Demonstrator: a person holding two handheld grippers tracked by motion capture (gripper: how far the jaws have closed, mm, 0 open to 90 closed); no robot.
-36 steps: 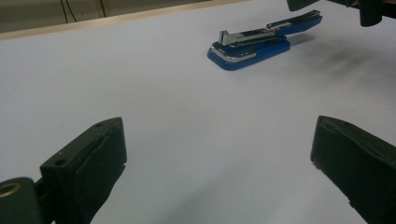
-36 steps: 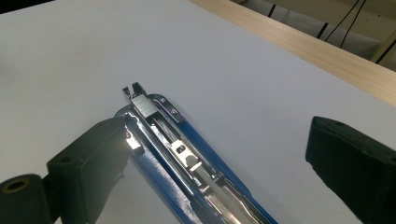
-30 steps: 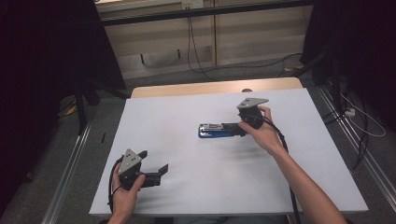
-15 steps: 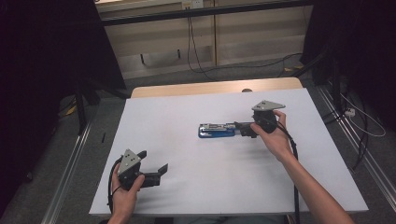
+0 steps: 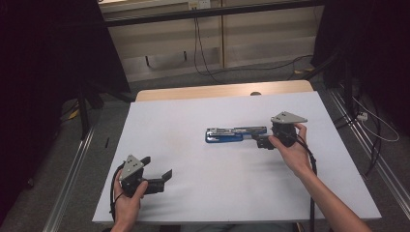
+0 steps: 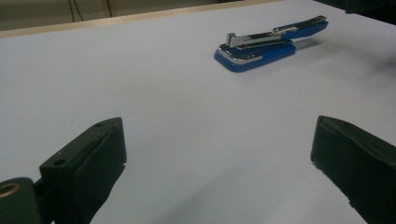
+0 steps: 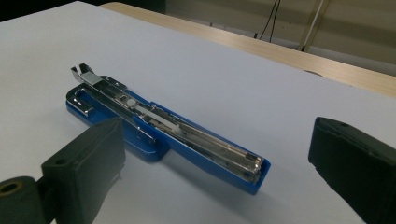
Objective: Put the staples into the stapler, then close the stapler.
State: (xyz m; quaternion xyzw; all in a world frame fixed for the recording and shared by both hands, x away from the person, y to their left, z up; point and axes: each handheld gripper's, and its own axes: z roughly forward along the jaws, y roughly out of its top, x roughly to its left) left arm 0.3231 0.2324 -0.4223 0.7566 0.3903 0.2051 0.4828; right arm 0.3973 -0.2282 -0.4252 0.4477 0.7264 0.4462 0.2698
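Since a second ago our right gripper (image 5: 263, 141) has drawn back from the blue metal stapler lying flat and unfolded (image 5: 235, 134), sliding off toward its right end, while our left gripper (image 5: 162, 178) has kept its place at the near left of the white table top (image 5: 193, 203).

Nearest to us, the left gripper rests low on the table with its jaws spread wide and nothing between them; in the left gripper view the stapler (image 6: 266, 44) lies well apart, far ahead and to the right of its line.

Farther in, the right gripper (image 7: 219, 186) sits just beside the stapler's right end, jaws wide apart and holding nothing. In the right gripper view the stapler (image 7: 163, 128) runs away from the jaws on a slant, its near end between them and its chromed magazine pointing off to the far left.

The stapler's long axis runs left to right across the middle of the table, so its end faces the right gripper. We judge the right hand far the nearer one, and any grasp would come along that axis from the right end.

Beyond the stapler, a strip of pale wooden table edge (image 5: 222, 92) shows at the back.
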